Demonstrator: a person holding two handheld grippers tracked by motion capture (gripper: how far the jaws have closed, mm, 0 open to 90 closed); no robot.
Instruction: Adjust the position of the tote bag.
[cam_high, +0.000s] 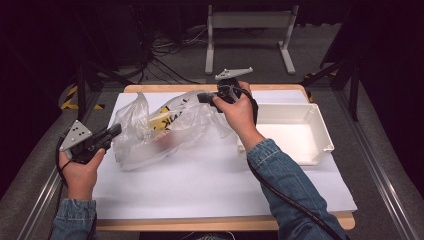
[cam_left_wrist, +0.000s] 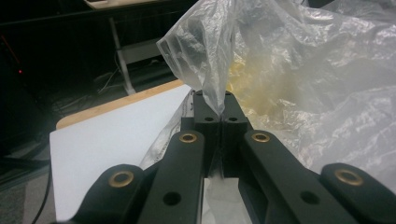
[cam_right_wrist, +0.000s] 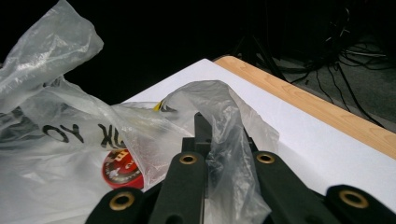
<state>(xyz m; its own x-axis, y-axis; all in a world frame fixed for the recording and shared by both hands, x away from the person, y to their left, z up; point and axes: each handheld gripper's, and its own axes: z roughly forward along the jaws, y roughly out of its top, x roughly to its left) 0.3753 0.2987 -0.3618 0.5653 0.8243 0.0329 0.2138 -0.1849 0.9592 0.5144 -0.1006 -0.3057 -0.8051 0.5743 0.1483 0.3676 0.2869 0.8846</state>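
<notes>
Two grippers hold one plastic bag (cam_high: 160, 127).
Left gripper (cam_left_wrist: 219, 114) and right gripper (cam_right_wrist: 208, 140) each pinch the film (jaws closed on it).

A: How is the light on my feed?

B: I see the white sheet (cam_high: 210, 185) brightly lit from above, the surroundings almost black. The bag (cam_high: 160, 130) shows soft glare.

A: Sharpness?

B: In my gripper views the near arms are blurred; the high view is slightly soft.
</notes>
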